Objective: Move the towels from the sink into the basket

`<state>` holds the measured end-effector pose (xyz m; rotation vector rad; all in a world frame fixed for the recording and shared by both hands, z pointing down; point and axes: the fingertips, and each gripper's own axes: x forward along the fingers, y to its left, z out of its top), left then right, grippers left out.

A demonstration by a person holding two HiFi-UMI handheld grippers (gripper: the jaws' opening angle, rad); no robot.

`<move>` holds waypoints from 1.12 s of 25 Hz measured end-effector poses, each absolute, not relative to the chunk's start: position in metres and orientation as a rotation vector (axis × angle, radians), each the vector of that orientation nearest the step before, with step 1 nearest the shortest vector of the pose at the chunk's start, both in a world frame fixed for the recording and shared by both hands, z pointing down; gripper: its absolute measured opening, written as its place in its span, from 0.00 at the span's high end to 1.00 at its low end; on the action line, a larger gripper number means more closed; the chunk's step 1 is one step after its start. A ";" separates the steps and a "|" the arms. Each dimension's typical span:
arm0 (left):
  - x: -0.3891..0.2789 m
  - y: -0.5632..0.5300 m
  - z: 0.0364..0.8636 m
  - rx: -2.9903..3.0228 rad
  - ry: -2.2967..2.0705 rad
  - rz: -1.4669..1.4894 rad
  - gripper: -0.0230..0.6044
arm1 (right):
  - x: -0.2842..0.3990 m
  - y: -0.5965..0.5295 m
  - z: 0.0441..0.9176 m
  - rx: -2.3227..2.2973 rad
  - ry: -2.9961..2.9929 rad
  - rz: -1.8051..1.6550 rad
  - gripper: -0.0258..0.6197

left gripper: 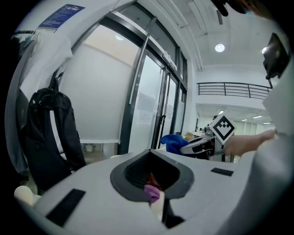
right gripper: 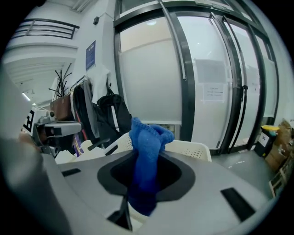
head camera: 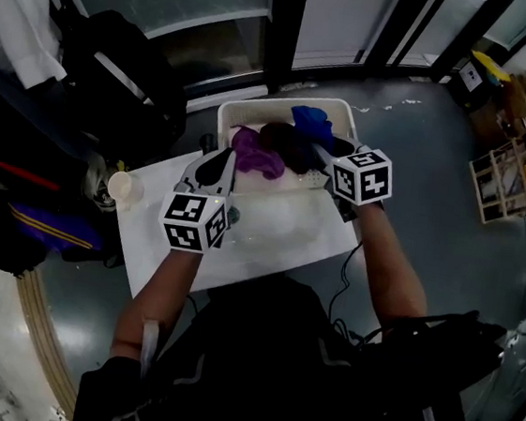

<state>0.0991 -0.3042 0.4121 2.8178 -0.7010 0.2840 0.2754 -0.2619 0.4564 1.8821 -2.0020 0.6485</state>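
Note:
A white basket (head camera: pixel 229 109) stands at the far end of the white table, with a dark towel (head camera: pixel 289 145) lying in it. My left gripper (head camera: pixel 228 159) is shut on a purple towel (head camera: pixel 256 153) at the basket's left side; a pinch of purple towel (left gripper: pixel 153 193) shows between its jaws (left gripper: pixel 156 202). My right gripper (head camera: pixel 318 155) is shut on a blue towel (head camera: pixel 311 122) over the basket's right part. In the right gripper view the blue towel (right gripper: pixel 144 156) rises out of the right gripper (right gripper: pixel 138 206), with the basket's rim (right gripper: pixel 195 149) behind it.
The sink basin (head camera: pixel 276 223) lies in the table between my arms. A pale cup (head camera: pixel 124 186) stands at the table's left corner. A black bag (head camera: pixel 120 61) and glass doors (head camera: pixel 332 15) are beyond the basket. Wooden shelves (head camera: pixel 518 168) stand at the right.

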 end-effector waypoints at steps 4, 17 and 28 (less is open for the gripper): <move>0.119 -0.315 0.420 2.810 -0.711 0.317 0.96 | 0.307 -0.278 0.476 1.906 -1.937 0.716 0.79; 0.171 -0.338 0.468 2.740 -0.668 0.454 0.96 | 0.350 -0.316 0.569 1.856 -1.679 0.931 0.79; 0.179 -0.356 0.492 2.703 -0.706 0.494 0.96 | 0.366 -0.324 0.632 1.873 -1.516 1.088 0.79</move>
